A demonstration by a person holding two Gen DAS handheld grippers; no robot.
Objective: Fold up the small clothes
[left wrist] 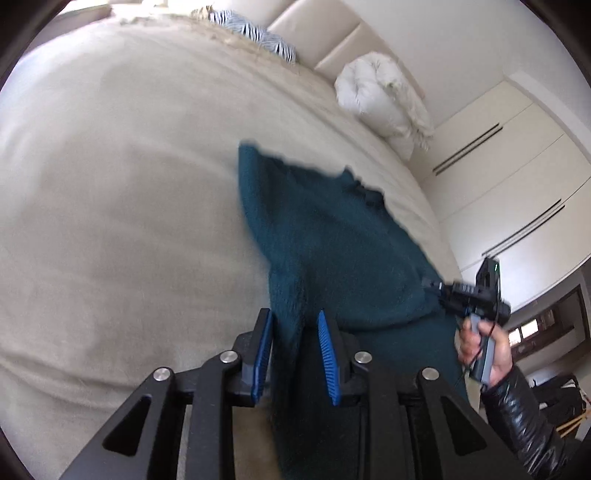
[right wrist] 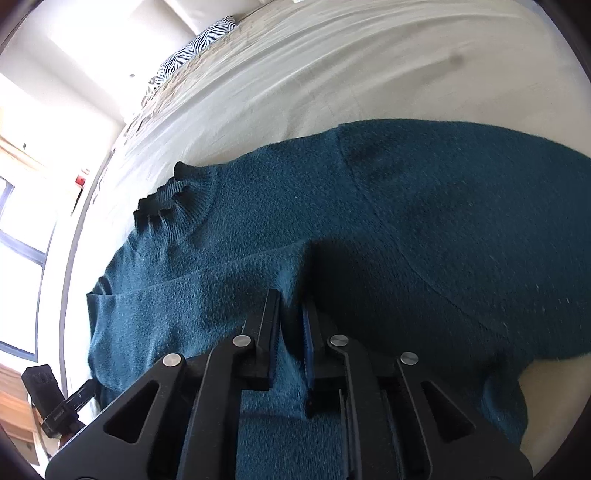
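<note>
the teal sweater (right wrist: 369,221) lies spread on the bed (right wrist: 332,74), long axis running across the right wrist view, ribbed collar (right wrist: 173,199) toward the left. the right gripper (right wrist: 291,306) is clenched on a fold of it. the left gripper (left wrist: 295,325) is released, with the fabric loose between its pads.

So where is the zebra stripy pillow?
The zebra-striped pillow lies at the far end of the bed, against the cream headboard, top centre in the left wrist view, left of the white fluffy pillow.
</note>
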